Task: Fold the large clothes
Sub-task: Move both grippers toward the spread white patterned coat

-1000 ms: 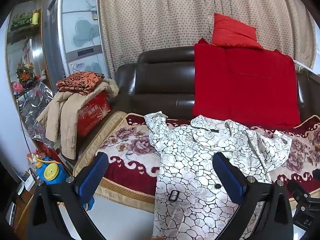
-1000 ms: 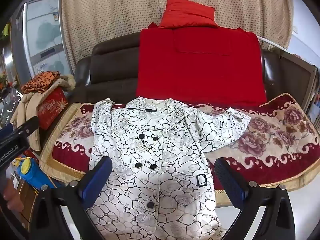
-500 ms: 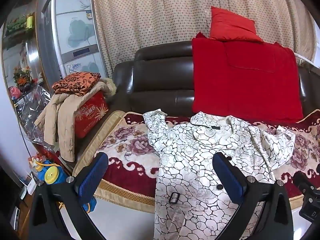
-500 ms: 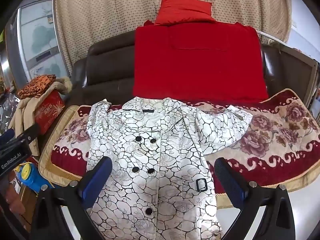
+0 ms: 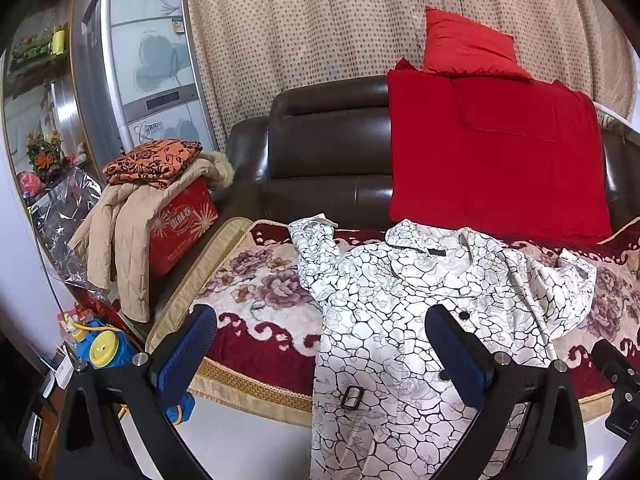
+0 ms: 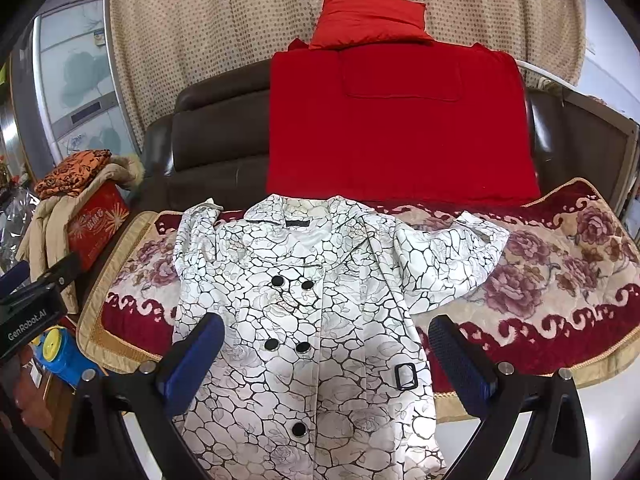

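Note:
A white coat [image 5: 404, 320] [image 6: 312, 304] with a black crackle print, black buttons and a belt buckle lies face up on the sofa's flowered blanket, its hem hanging over the front edge. Both sleeves are bent beside the body. My left gripper [image 5: 320, 344] is open, hovering in front of the coat's left side. My right gripper [image 6: 326, 354] is open too, hovering above the coat's lower front. Neither touches the cloth. The left gripper's body [image 6: 32, 312] shows at the left edge of the right wrist view.
A dark leather sofa [image 5: 320, 152] carries a red blanket [image 6: 400, 120] and a red cushion [image 6: 368, 16] on its back. A red box [image 5: 180, 228] with a beige jacket and an orange cloth sits on the left. A blue and yellow toy [image 5: 104, 352] lies on the floor.
Both grippers have drawn back and risen slightly, so the coat sits a little lower and farther in both views. The coat itself has not moved.

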Available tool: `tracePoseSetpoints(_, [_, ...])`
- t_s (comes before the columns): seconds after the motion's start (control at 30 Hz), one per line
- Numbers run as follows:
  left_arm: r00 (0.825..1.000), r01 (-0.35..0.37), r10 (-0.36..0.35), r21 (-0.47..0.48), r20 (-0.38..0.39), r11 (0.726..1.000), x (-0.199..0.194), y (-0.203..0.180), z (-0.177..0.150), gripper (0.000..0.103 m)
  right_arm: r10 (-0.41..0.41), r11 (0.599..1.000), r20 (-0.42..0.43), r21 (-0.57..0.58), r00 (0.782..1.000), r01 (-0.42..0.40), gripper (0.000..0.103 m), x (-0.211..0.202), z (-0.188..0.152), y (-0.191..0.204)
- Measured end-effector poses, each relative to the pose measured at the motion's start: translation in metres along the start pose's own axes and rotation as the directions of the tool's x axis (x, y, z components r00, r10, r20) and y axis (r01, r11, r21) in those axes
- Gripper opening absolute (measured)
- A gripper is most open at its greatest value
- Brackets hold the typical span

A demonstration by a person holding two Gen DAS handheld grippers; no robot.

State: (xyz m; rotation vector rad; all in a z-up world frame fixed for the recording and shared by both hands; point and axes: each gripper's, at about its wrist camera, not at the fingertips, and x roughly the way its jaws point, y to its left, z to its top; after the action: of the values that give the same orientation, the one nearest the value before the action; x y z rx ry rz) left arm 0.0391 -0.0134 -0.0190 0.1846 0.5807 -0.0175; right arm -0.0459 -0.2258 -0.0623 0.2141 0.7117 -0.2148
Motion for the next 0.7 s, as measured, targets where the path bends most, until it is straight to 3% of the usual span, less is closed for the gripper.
tracePoseSetpoints(0.7, [1.0,0.011,-0.01,0.017,-0.02,1.0,0.01,-0.01,0.002,0.103,-0.017,1.0,-0.022,0.003,1.0,0.017,0.103,0.013,0.001,-0.001])
